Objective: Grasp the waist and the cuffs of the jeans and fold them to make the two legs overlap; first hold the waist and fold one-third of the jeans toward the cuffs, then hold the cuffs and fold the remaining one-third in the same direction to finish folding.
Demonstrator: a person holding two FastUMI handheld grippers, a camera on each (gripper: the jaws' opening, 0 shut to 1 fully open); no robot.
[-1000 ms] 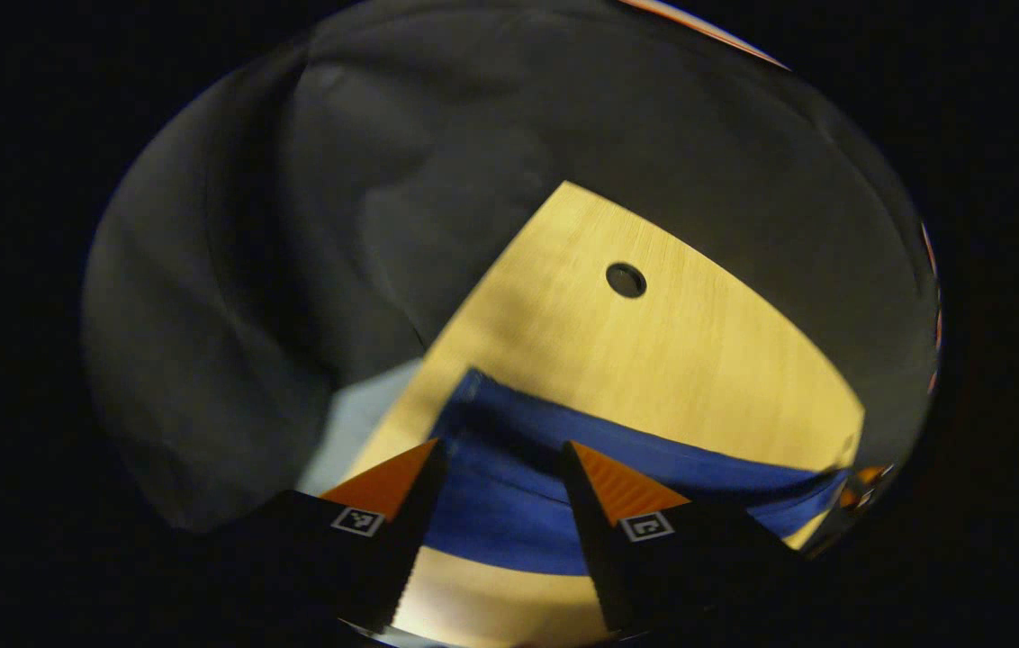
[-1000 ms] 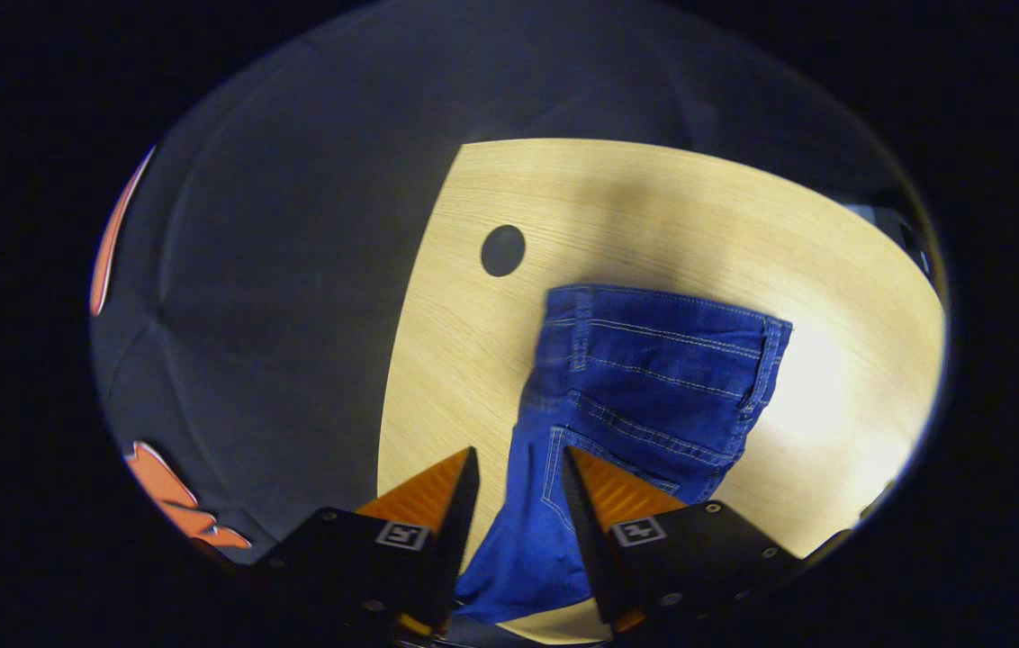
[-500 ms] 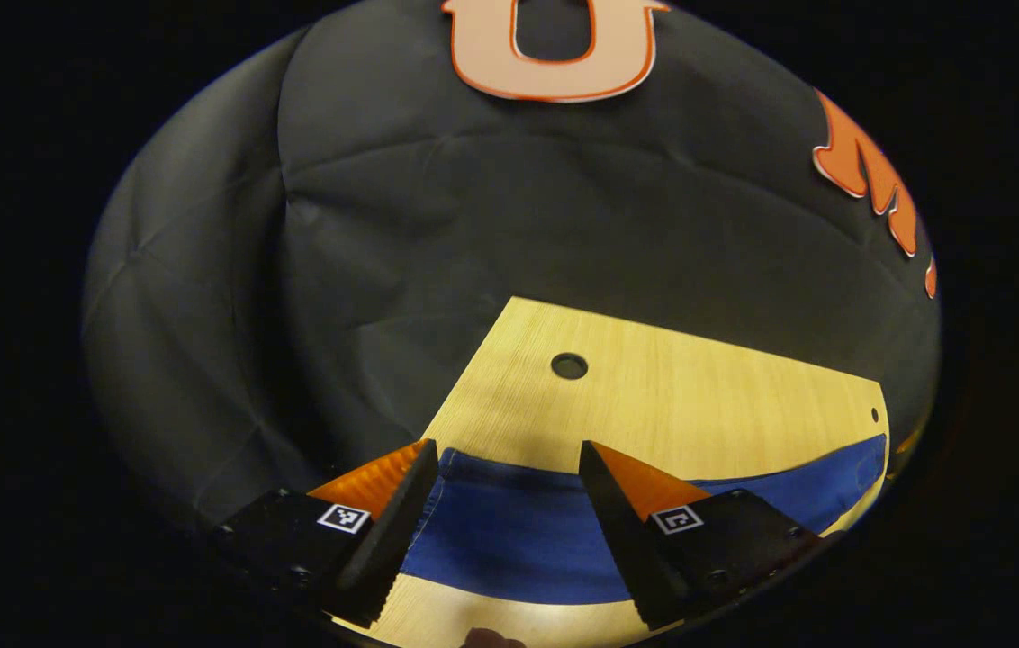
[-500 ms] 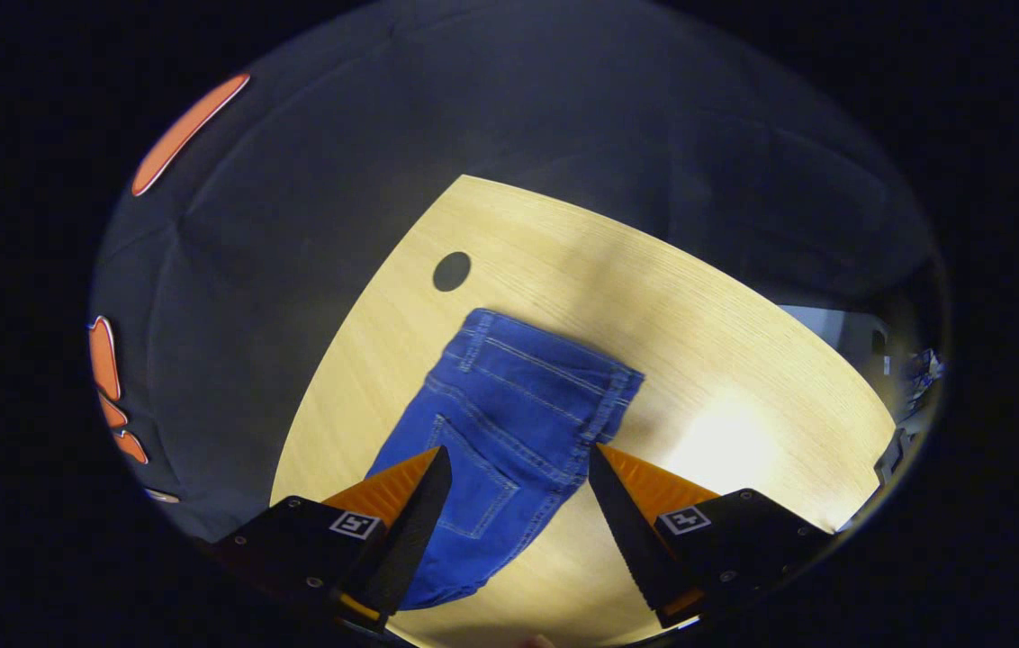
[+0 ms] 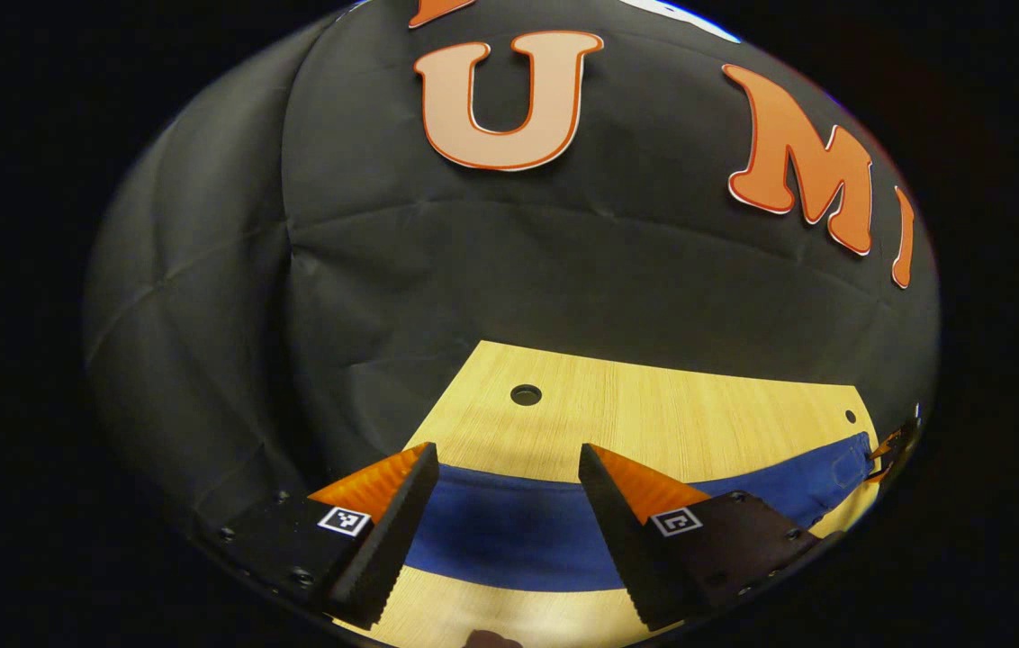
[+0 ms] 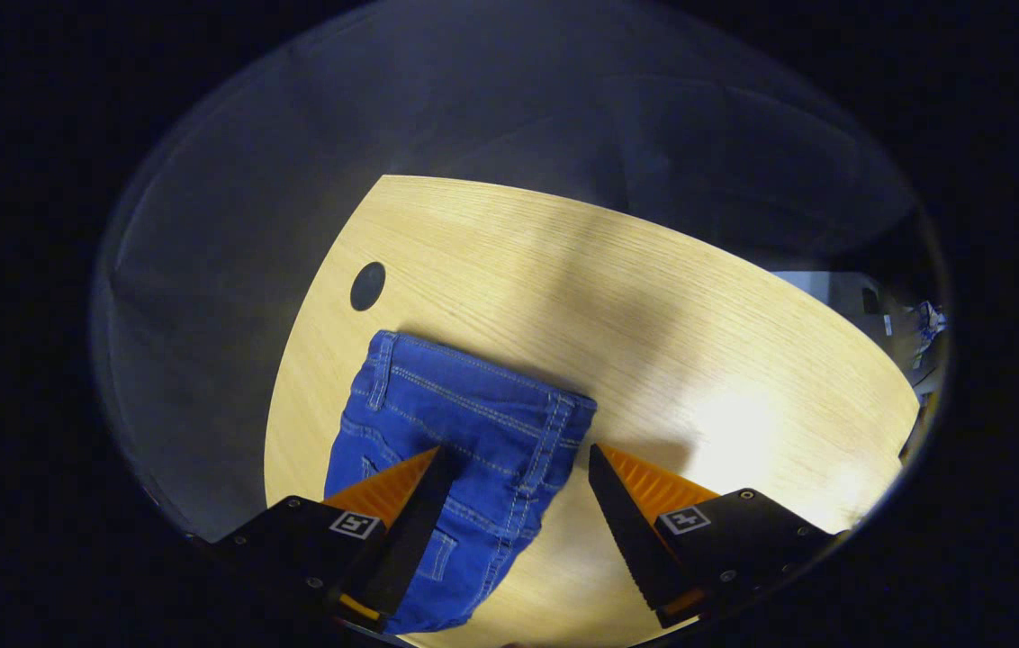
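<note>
Jeans (image 6: 464, 423) lie flat on the wooden surface (image 6: 653, 297), near the round hole (image 6: 367, 285). In the right gripper view the waistband end points away from me, long axis running back toward me. In the left gripper view the jeans (image 5: 509, 531) run crosswise as a band. My left gripper (image 5: 499, 490): jaws wide apart, holding nothing. My right gripper (image 6: 517, 490): same, above the denim.
</note>
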